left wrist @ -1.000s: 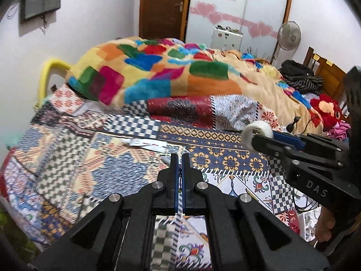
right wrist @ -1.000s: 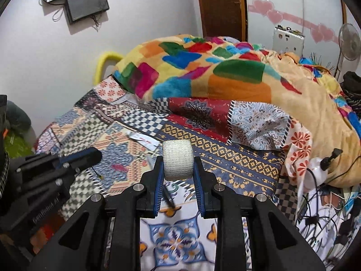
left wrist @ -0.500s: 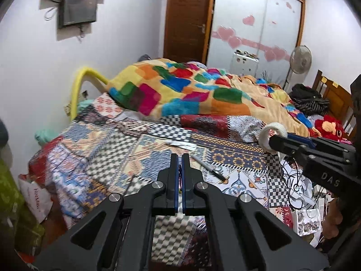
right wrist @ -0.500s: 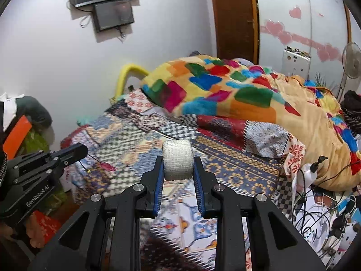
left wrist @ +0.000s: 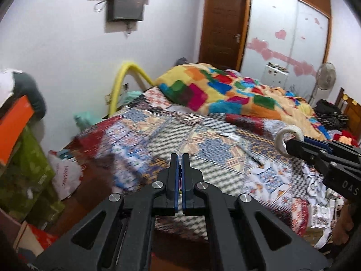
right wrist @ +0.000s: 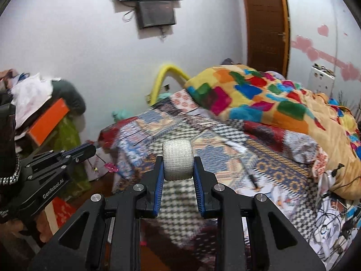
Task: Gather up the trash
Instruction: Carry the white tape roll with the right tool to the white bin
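Tape roll (right wrist: 177, 162), white and cloth-textured, sits clamped between the blue pads of the right tool (right wrist: 177, 176), its flat ends against the pads and its curved face toward the camera. In the left wrist view the same roll (left wrist: 289, 140) shows end-on as a pale ring at the tip of the right tool (left wrist: 302, 145), held in the air above the near part of the bed (left wrist: 203, 135).

Left tool (left wrist: 179, 178): jaws pressed together, only a thin slit between the blue pads; something small, pinkish and thread-like shows in the slit, identity cannot be told. In the right wrist view the left tool (right wrist: 86, 150) is at the left edge, with a small pink item (right wrist: 111, 167) hanging just below its tip.

Bed is covered by a patterned patchwork sheet, blurred in both views. A multicoloured blanket (right wrist: 259, 99) is heaped on the far side. A dark pen (right wrist: 250, 176) lies on the sheet, right of the roll and apart from it. A white plastic bag (left wrist: 66, 176) sits on the floor at the left bed corner. A wall screen (right wrist: 155, 15) hangs above.
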`<action>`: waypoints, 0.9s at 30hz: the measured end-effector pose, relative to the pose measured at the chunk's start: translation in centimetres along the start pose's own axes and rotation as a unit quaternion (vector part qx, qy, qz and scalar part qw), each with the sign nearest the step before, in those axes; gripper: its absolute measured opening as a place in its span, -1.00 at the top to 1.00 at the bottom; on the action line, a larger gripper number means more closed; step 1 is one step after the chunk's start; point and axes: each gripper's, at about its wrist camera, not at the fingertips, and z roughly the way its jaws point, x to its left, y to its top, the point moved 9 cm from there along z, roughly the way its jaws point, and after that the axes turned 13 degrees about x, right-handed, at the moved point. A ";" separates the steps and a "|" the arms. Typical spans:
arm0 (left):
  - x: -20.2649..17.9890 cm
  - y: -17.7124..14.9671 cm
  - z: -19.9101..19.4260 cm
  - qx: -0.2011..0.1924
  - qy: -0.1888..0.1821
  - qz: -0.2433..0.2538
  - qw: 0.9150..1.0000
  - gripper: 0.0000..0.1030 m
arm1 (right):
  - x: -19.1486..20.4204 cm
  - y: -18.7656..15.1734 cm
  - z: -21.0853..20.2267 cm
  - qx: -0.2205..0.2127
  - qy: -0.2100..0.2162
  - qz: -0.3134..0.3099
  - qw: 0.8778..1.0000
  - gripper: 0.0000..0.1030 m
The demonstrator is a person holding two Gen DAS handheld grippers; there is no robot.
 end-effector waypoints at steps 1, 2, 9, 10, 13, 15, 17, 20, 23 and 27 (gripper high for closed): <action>0.9 -0.5 -0.1 0.002 0.005 -0.003 1.000 1.00 | 0.7 -0.2 0.3 0.003 0.002 -0.004 1.000 0.56; 1.8 -1.0 -0.3 0.005 0.009 -0.006 1.000 0.99 | 1.9 -0.5 0.7 0.008 0.007 -0.011 1.000 0.56; 8.3 -5.9 -0.2 0.035 0.040 -0.032 0.998 1.00 | 8.6 -3.0 4.3 0.049 0.029 -0.047 0.997 0.56; 9.0 -6.6 0.0 0.040 0.042 -0.037 0.998 1.00 | 9.4 -3.4 4.6 0.055 0.031 -0.052 0.997 0.56; 11.6 -8.5 0.9 0.058 0.050 -0.052 0.996 0.99 | 11.9 -4.7 6.5 0.079 0.040 -0.068 0.994 0.56; 13.1 -9.7 1.6 0.070 0.052 -0.062 0.994 1.00 | 13.4 -5.5 7.8 0.094 0.043 -0.077 0.992 0.56; 14.5 -11.0 2.4 0.083 0.054 -0.073 0.992 1.00 | 14.9 -6.3 9.0 0.110 0.045 -0.088 0.989 0.56; 16.5 -13.1 3.7 0.108 0.051 -0.087 0.989 1.00 | 16.9 -7.7 11.0 0.133 0.047 -0.106 0.984 0.56; 18.4 -15.6 5.5 0.134 0.050 -0.107 0.984 1.00 | 18.7 -8.9 13.0 0.156 0.048 -0.125 0.979 0.56; 20.1 -18.6 7.6 0.171 0.041 -0.127 0.976 1.00 | 20.6 -10.1 15.5 0.183 0.054 -0.135 0.972 0.56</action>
